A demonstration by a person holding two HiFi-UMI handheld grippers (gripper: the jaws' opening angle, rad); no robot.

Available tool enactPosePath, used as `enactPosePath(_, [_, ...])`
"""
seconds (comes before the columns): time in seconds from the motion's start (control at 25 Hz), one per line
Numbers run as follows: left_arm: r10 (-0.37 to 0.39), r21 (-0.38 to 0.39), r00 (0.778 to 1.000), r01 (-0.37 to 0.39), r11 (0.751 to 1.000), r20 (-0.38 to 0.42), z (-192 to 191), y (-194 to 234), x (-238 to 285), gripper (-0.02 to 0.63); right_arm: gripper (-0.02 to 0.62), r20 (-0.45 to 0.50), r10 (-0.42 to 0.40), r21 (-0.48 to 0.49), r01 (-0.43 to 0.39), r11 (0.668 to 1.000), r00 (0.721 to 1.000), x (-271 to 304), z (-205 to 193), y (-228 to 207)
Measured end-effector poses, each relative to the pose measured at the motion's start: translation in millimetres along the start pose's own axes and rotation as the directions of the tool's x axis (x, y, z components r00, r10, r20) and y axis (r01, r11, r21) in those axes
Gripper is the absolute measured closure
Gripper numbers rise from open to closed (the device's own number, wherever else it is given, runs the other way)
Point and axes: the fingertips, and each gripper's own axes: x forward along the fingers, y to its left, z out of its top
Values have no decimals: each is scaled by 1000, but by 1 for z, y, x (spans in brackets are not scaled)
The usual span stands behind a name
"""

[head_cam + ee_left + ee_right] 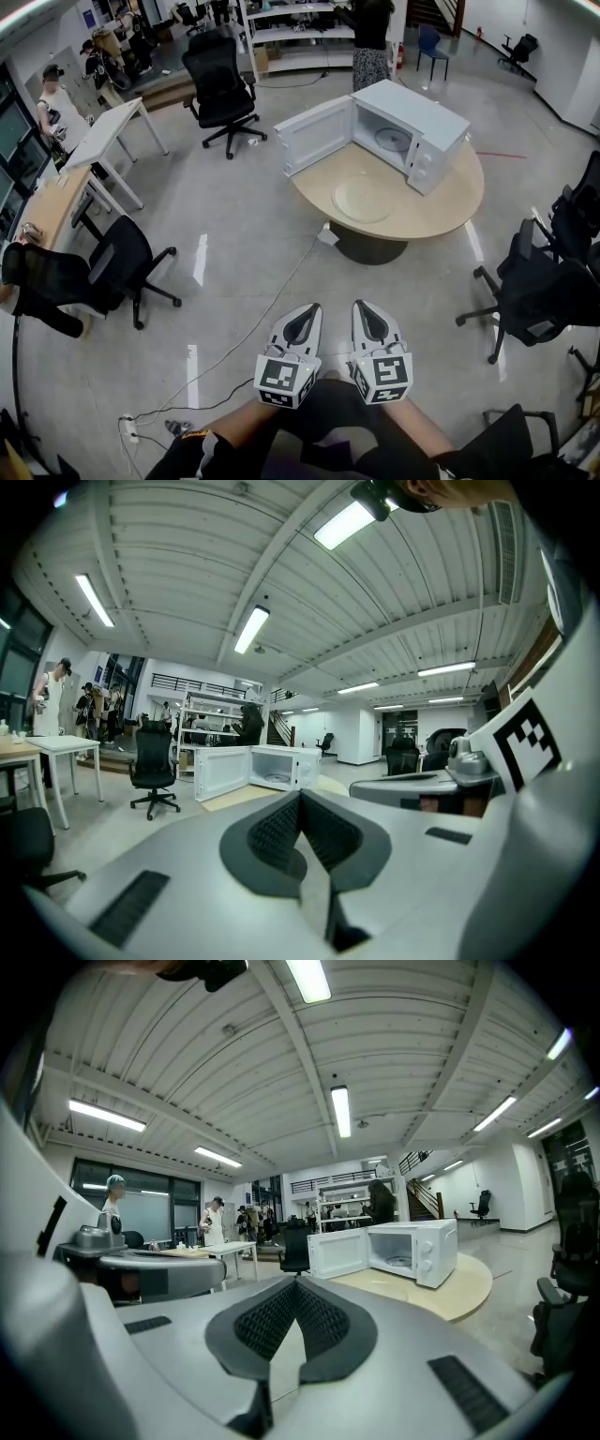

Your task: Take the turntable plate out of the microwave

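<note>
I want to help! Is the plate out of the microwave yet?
Door open: done. A clear plate lies on the table, but a round disc shows inside the microwave; which is the turntable plate, I can't tell. Left gripper and right gripper are shut, empty, far off. Maybe left: fetching that disc.

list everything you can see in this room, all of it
microwave: one, white, door open, on the table
round table: one, light wood, mid-room
clear plate: one, glassy, on the table before the microwave
round disc: one, grey, inside the microwave
office chairs: several, black, around the room
desk: one, white, left
cable: one, white, on the floor
power strip: one, white, on the floor
people: several, far side and left
left hand-held gripper: one, grey, shut, empty
right hand-held gripper: one, grey, shut, empty
</note>
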Motion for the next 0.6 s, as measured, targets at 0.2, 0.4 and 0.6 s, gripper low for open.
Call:
enactPosePath(0.2, [5, 0, 1000, -5, 1000, -1, 0, 0, 4, 560, 580, -1, 5, 3, -5, 1000, 1000, 2, -2, -3])
enactPosePath(0.4, [10, 4, 1000, -10, 1000, -4, 2, -1, 8, 560, 580, -1, 5, 9, -5, 1000, 1000, 3, -2, -8])
enactPosePath(0.6, [7, 2, 1000, -7, 1000, -7, 3, -2, 12, 560, 580, -4, 6, 10, -6, 1000, 1000, 5, -2, -10])
